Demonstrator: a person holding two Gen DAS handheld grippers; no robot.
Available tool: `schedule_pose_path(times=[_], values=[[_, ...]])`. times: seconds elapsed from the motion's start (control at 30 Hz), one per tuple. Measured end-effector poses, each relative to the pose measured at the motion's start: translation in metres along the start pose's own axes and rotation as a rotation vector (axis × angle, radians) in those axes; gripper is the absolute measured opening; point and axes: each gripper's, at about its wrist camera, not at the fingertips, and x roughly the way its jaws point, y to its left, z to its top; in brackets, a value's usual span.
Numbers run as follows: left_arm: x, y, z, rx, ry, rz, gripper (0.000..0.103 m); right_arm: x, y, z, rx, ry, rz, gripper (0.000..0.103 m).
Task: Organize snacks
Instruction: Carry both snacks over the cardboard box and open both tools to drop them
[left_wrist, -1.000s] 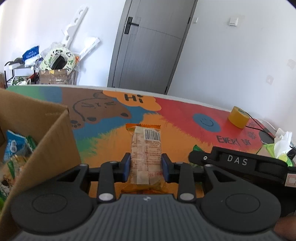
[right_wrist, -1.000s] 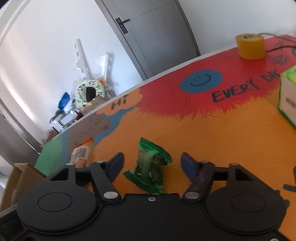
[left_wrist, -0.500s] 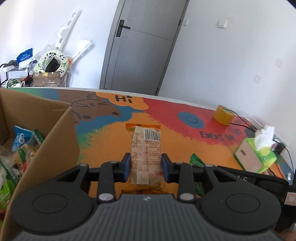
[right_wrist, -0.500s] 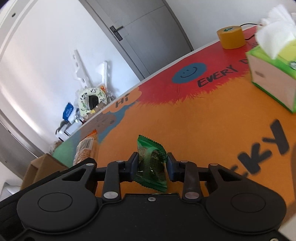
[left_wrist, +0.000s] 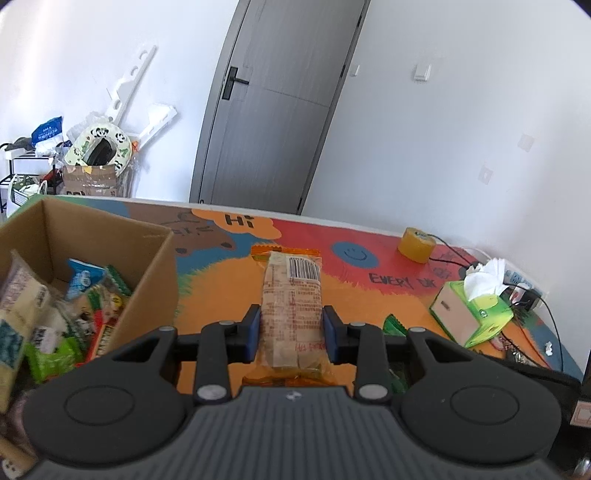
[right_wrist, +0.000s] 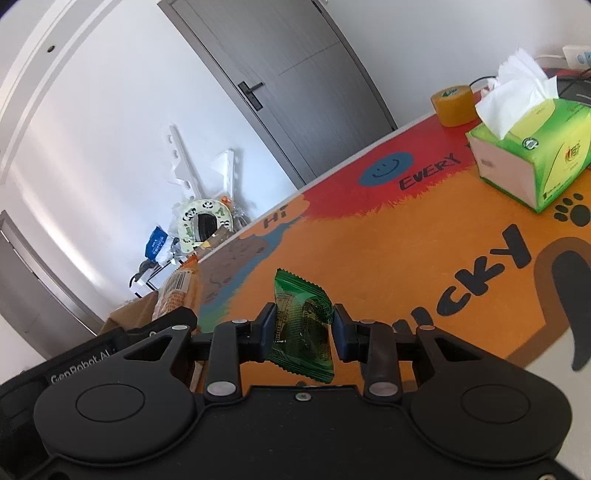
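Note:
My left gripper (left_wrist: 291, 332) is shut on a long orange-edged biscuit packet (left_wrist: 291, 299) with a barcode, held above the colourful table mat. To its left stands an open cardboard box (left_wrist: 147, 273) holding several snack packets (left_wrist: 85, 295). My right gripper (right_wrist: 303, 325) is shut on a small green snack packet (right_wrist: 301, 321), lifted over the orange part of the mat. In the right wrist view the left gripper body (right_wrist: 110, 354) and its orange packet (right_wrist: 177, 291) show at the lower left. A corner of the green packet (left_wrist: 393, 325) peeks out to the right in the left wrist view.
A green tissue box (right_wrist: 532, 155) (left_wrist: 472, 314) stands at the right of the table, a roll of yellow tape (right_wrist: 452, 105) (left_wrist: 417, 249) behind it, with cables (left_wrist: 528, 325) near the right edge. A grey door and clutter lie beyond the table.
The right gripper closed on the green packet and lifted it off the mat. Both grippers have drawn back and risen, bringing the cardboard box and the tissue box more into view.

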Motion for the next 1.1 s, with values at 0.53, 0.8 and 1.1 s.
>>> schedule_pose_path(times=[0.53, 0.8, 1.1], values=[[-0.070, 0.014, 0.011, -0.004, -0.110, -0.007, 0.033, -0.041, 0.041, -0.009, -0.072, -0.068, 0.070, 0.033], [-0.095, 0.032, 0.016, -0.024, -0.151, 0.013, 0.033, -0.049, 0.068, -0.014, -0.112, -0.080, 0.104, 0.033], [-0.115, 0.057, 0.022, -0.057, -0.176, 0.051, 0.033, -0.047, 0.097, -0.021, -0.154, -0.070, 0.139, 0.033]])
